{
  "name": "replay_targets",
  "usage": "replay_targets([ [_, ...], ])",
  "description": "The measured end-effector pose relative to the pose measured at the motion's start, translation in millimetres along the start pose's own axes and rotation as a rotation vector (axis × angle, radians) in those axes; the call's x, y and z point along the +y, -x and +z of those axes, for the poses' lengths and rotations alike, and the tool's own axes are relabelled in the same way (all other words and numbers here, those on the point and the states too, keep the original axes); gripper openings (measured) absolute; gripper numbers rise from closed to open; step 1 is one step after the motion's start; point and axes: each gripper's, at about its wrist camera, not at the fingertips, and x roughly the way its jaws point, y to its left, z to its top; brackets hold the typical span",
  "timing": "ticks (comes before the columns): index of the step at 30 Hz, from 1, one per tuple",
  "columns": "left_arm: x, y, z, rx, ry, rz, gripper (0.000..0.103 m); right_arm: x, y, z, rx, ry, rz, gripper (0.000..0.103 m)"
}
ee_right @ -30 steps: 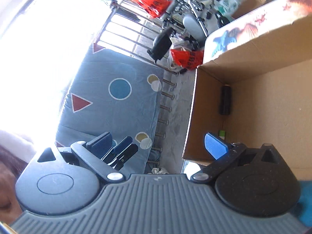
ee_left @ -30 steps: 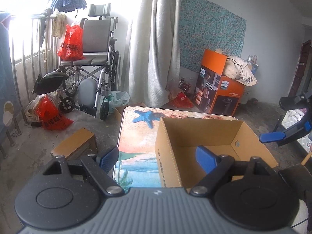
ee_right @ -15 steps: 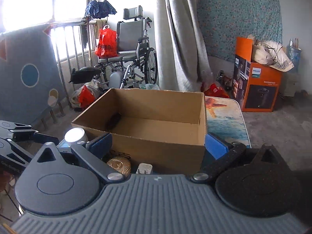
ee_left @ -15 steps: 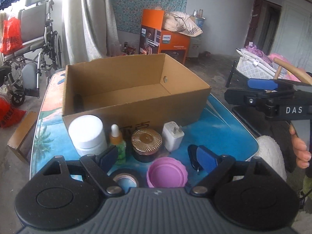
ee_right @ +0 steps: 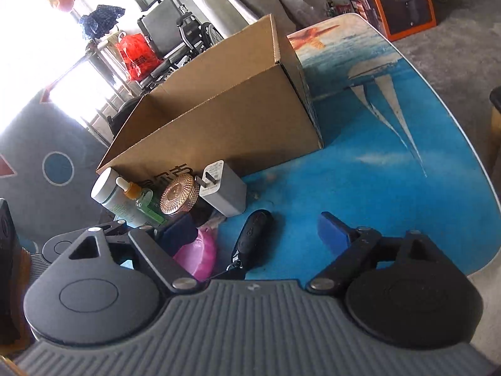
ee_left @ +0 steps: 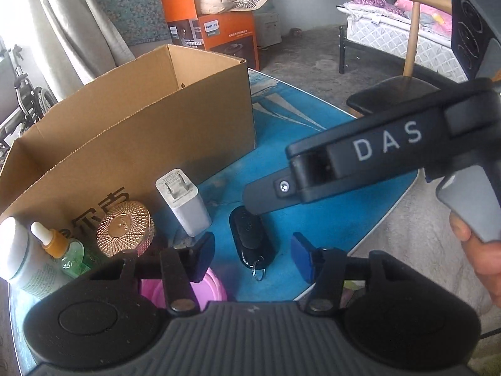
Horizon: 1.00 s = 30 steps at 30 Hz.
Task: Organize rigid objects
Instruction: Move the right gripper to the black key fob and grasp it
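Between my jaws: the black key fob (ee_left: 250,238) lay flat on the blue table (ee_left: 338,219), bracketed by both grippers at once, untouched by any pad.
Left gripper (ee_left: 250,257): its jaws were closing, at a middling gap, with the fob between them and nothing gripped; I judged I held it low and tilted down so the pads could straddle the fob's narrow sides.
Right gripper (ee_right: 253,233): its jaws were closing too, wider than the left's, with the fob between them toward the left pad and not pinched.
Fob, from the left gripper: at twelve o'clock, ring end toward me.
Crowd at ten o'clock: white charger (ee_left: 184,206), gold-lidded jar (ee_left: 123,228), green dropper bottle (ee_left: 62,247) and white jar (ee_left: 18,253) stood in a row against the box wall, probably queued near where they belong.
Pink lid (ee_left: 188,288): at seven o'clock, partly under my left finger.
Cardboard box (ee_left: 141,125): at eleven o'clock, open-topped, likely the destination.
Left view only: my right tool's black arm crossing above the fob, and a hand (ee_left: 482,257) on its grip.
Right view only: the fob's full length (ee_right: 250,238), the table's far sailboat end, and some of the box's inner wall (ee_right: 200,91).
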Motion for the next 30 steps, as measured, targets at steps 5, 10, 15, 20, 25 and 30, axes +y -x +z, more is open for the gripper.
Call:
replay_targets([
  [5,-2.6,-16.6,8.4,0.065,0.000,-0.015,0.037,-5.6,-17.9,2.5,0.072,-0.059,0.041,0.051],
  [10,-4.1,-28.1,13.1,0.111,-0.018,-0.004,0.033,-7.1,-31.5,2.9,0.105,-0.080,0.049,0.041],
  [15,-0.2,-34.8,19.2,0.139,-0.011,-0.015,0.034,-4.1,-43.3,2.3,0.118,-0.077,0.073,0.034],
  [20,-0.8,-39.0,21.6,0.126,-0.002,-0.014,0.035,-0.7,-52.0,3.4,0.118,-0.064,0.084,0.028],
  [25,2.9,-40.5,22.3,0.125,0.012,-0.035,0.036,-8.4,-57.1,4.4,0.116,-0.119,0.134,0.026],
  [30,10.9,-44.2,24.8,0.141,0.062,-0.067,0.039,-11.2,-66.2,3.2,0.126,-0.148,0.195,0.019],
])
